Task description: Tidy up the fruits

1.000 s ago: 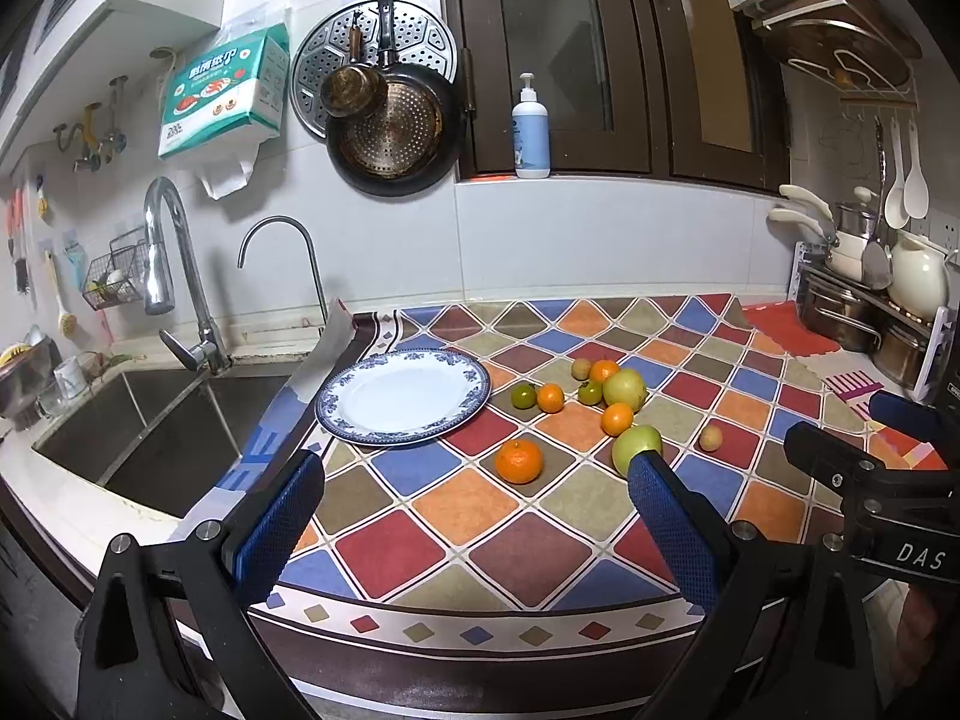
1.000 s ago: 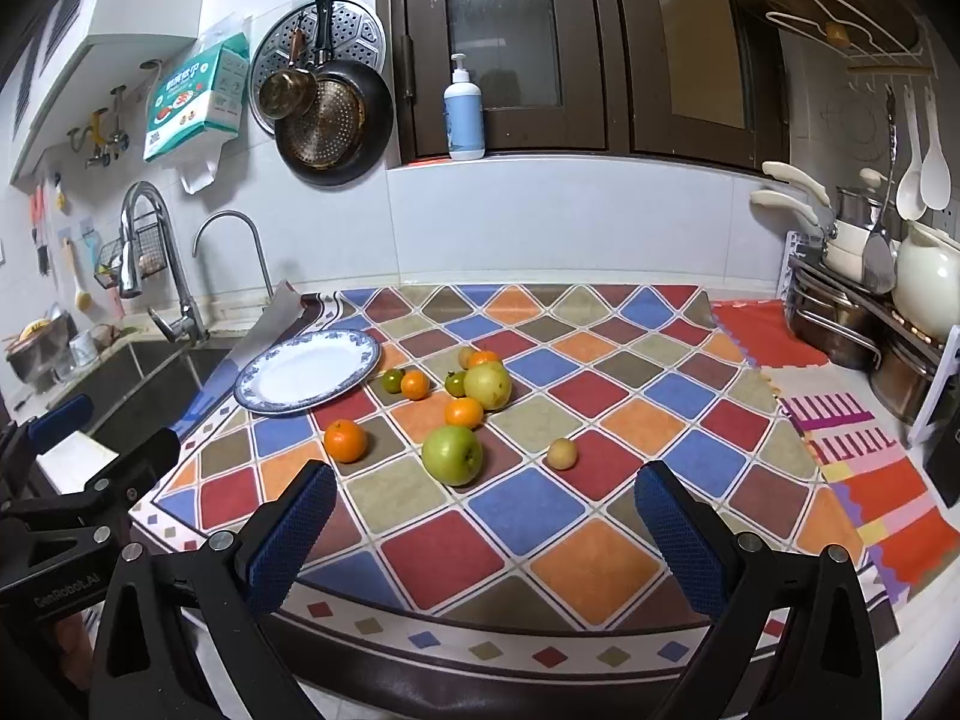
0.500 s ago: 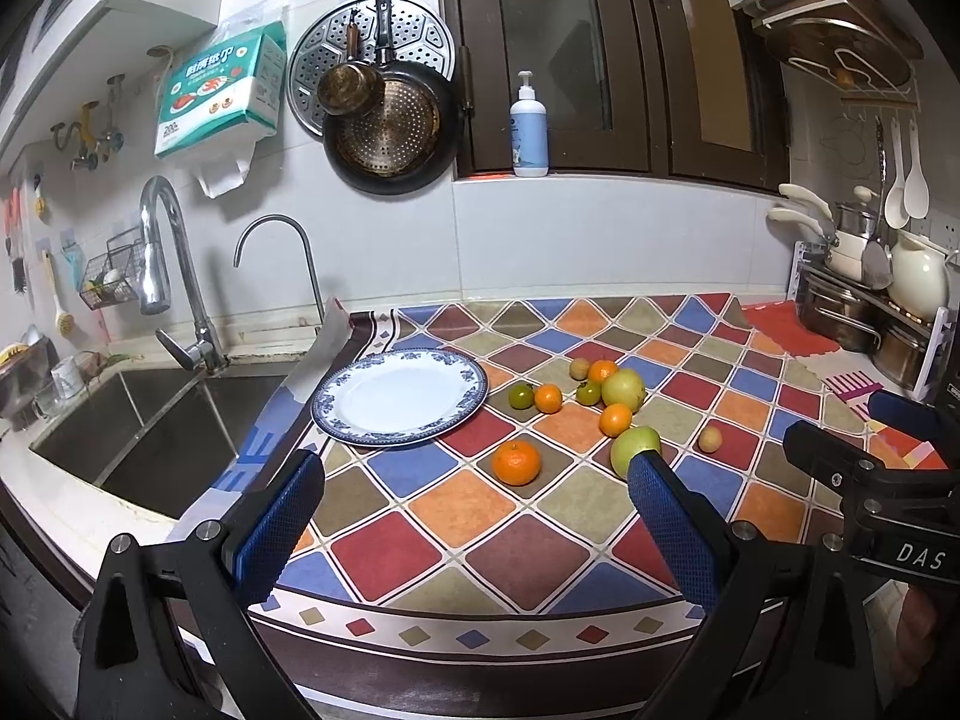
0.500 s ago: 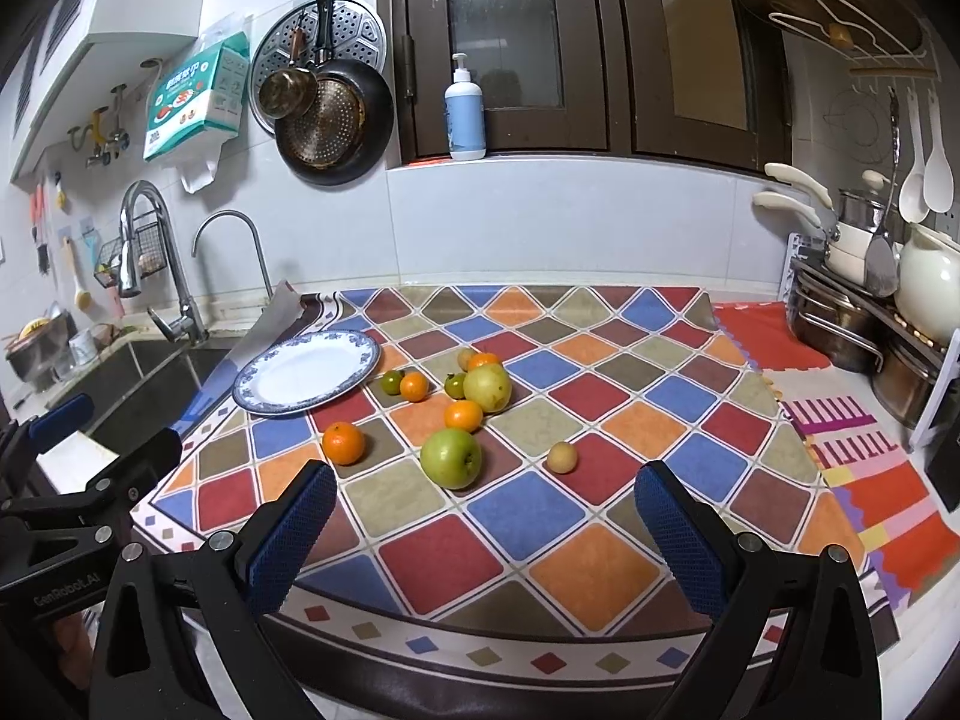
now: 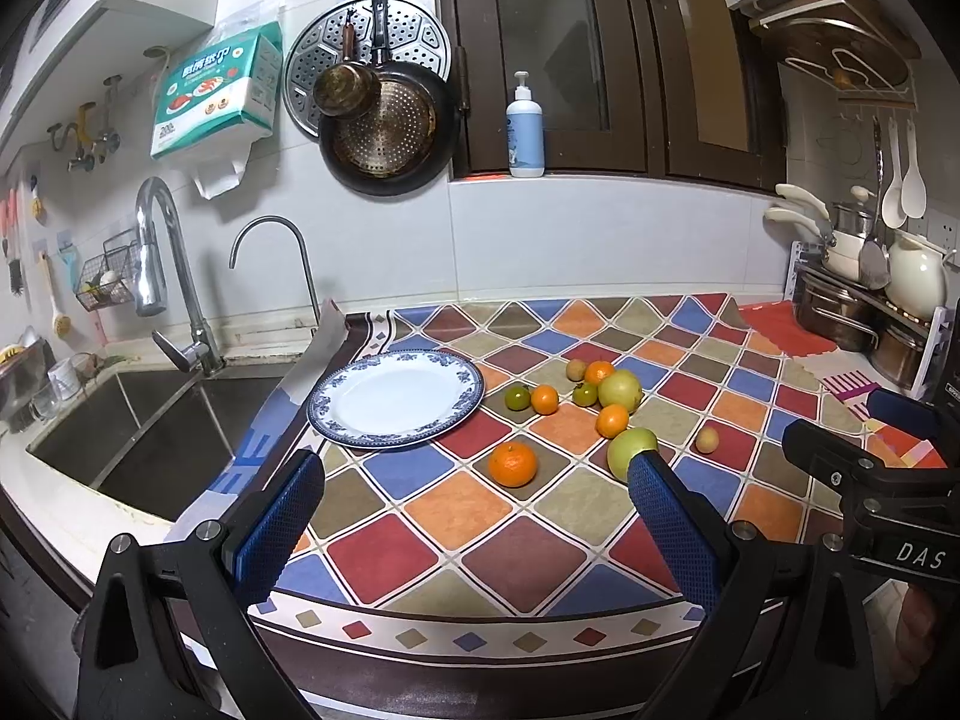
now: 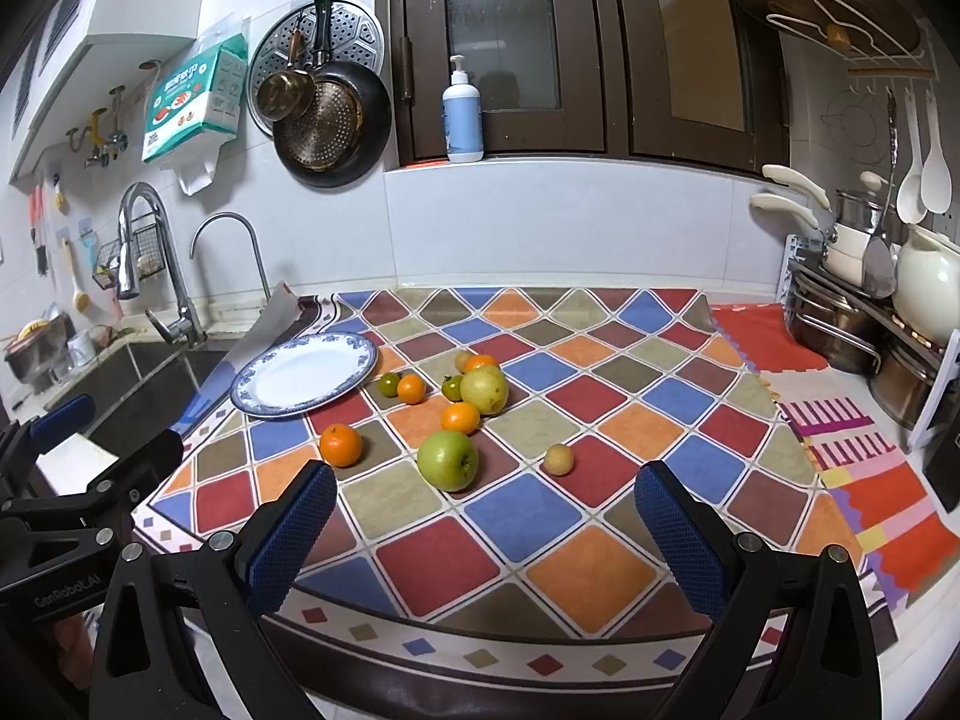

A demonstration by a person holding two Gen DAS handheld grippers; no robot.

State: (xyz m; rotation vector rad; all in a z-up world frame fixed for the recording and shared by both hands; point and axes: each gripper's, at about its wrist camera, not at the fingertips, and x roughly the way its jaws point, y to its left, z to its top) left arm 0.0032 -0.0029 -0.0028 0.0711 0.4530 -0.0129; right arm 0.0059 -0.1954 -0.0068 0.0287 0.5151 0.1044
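Note:
Several fruits lie loose on the checkered counter mat [image 5: 492, 534]: a large orange [image 5: 512, 464] [image 6: 341, 445], a green apple [image 5: 630, 450] [image 6: 448, 459], a yellow-green apple [image 5: 620, 389] [image 6: 484, 389], small oranges [image 5: 612, 420] [image 6: 460, 417], small green fruits [image 5: 517, 398] [image 6: 389, 384] and a small tan fruit [image 5: 707, 439] [image 6: 558, 458]. An empty blue-rimmed white plate [image 5: 396, 399] [image 6: 305, 373] sits left of them. My left gripper [image 5: 474, 510] and right gripper [image 6: 480, 516] are both open and empty, at the counter's front edge, short of the fruit.
A steel sink [image 5: 138, 420] with two faucets [image 5: 162, 276] lies left of the mat. A rack of pots and a white kettle [image 6: 924, 294] stands at the right. Pans [image 5: 384, 138] and a soap bottle [image 5: 525, 126] are at the back wall.
Both grippers have shifted very slightly; the view barely drifts. No fruit has moved and both stay open.

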